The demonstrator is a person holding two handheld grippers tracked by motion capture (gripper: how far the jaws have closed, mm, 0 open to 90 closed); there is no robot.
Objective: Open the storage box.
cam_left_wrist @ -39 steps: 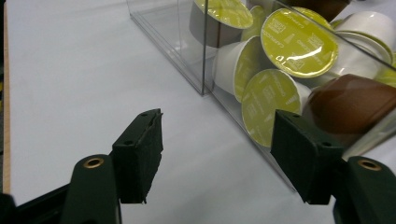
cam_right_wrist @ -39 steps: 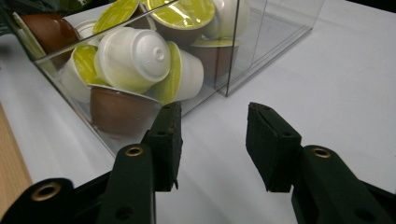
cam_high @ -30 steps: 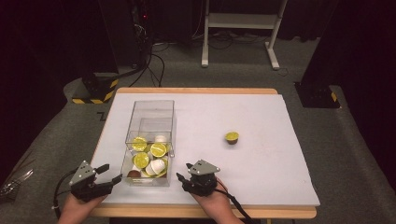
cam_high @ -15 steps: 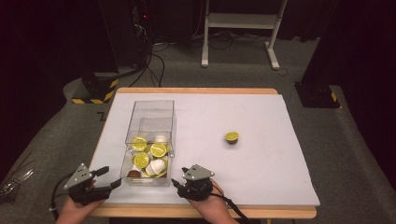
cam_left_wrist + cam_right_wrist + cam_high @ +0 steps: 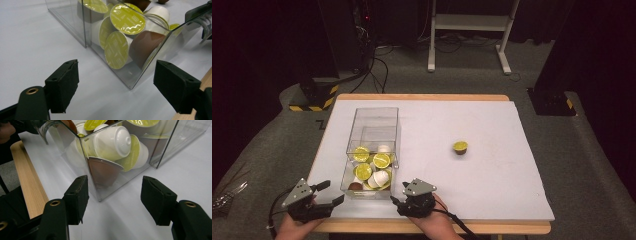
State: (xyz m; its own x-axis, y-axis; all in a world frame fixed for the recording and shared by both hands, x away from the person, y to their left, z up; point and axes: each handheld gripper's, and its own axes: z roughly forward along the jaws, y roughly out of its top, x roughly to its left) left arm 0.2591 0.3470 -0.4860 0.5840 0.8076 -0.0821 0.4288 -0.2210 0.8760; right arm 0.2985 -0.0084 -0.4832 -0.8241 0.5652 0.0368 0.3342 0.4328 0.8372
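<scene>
A clear box [image 5: 371, 150] of coffee pods [image 5: 371, 168] stands near the front left of the table [image 5: 492, 190], with the front edge close behind both grippers. The left gripper [image 5: 328, 192] sits off the box's front left corner, the right gripper [image 5: 396, 202] off its front right corner. Both have just been opening their jaws, which stand wide and hold nothing; neither touches the box. A single pod [image 5: 460, 147] lies well apart, right of centre.
</scene>
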